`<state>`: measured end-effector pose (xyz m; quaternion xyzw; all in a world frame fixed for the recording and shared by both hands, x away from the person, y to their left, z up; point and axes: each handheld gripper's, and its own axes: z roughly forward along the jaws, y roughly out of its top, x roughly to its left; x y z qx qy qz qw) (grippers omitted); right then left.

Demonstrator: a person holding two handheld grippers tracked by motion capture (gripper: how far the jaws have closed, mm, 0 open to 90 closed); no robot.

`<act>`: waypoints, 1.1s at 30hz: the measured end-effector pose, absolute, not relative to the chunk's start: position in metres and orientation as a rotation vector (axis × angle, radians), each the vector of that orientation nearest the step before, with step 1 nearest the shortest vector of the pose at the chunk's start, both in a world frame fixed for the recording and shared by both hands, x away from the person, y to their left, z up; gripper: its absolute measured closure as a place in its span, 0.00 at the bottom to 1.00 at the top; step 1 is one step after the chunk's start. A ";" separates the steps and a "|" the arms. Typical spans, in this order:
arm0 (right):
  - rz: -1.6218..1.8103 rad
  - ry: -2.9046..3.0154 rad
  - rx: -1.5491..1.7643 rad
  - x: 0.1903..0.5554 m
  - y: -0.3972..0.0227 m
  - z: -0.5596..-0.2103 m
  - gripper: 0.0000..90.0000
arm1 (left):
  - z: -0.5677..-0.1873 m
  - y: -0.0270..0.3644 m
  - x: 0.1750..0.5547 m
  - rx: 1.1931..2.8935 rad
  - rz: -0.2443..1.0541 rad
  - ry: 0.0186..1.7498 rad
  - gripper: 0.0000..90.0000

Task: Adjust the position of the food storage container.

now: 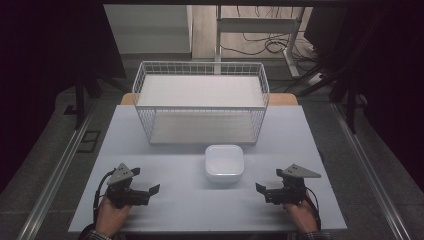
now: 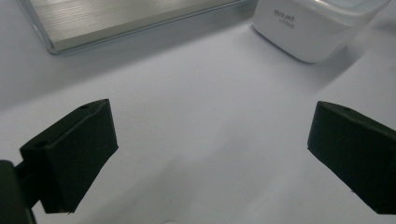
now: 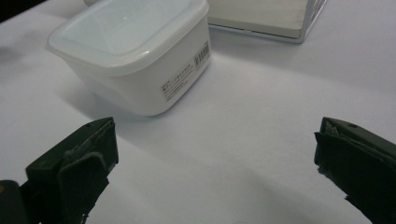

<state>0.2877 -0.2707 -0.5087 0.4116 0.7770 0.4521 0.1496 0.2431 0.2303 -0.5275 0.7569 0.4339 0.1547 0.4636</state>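
Both claws spread and empty, the white lidded container lying ahead between them.

Nearest the person, the left claw and right claw rest low on the tabletop, jaws wide apart, each pointing inward toward the container. The container sits beyond and between them, the right claw looking somewhat nearer (a judgement from the high view). It is squarish, with no clear long axis, and bare tabletop surrounds it on the near sides. Just behind the container stands the wire basket, limiting room there.
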 end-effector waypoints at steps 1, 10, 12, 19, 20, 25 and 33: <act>1.313 2.230 1.189 0.289 -0.272 -0.509 0.00 | -0.528 0.231 0.244 1.854 0.364 1.067 0.01; 1.316 2.285 1.195 0.290 -0.271 -0.511 0.00 | -0.529 0.227 0.244 1.892 0.331 1.064 0.02; 1.310 2.273 1.207 0.290 -0.272 -0.511 0.00 | -0.530 0.226 0.244 1.901 0.326 1.073 0.02; 1.281 2.234 1.227 0.291 -0.272 -0.510 0.00 | -0.530 0.223 0.244 1.940 0.326 1.079 0.03; 1.278 2.231 1.229 0.291 -0.272 -0.510 0.00 | -0.530 0.222 0.244 1.947 0.332 1.078 0.03; 1.255 2.205 1.237 0.292 -0.268 -0.508 0.00 | -0.527 0.217 0.246 1.953 0.319 1.055 0.03; 1.203 2.278 1.194 0.297 -0.256 -0.502 0.03 | -0.518 0.207 0.257 1.950 0.271 1.034 0.27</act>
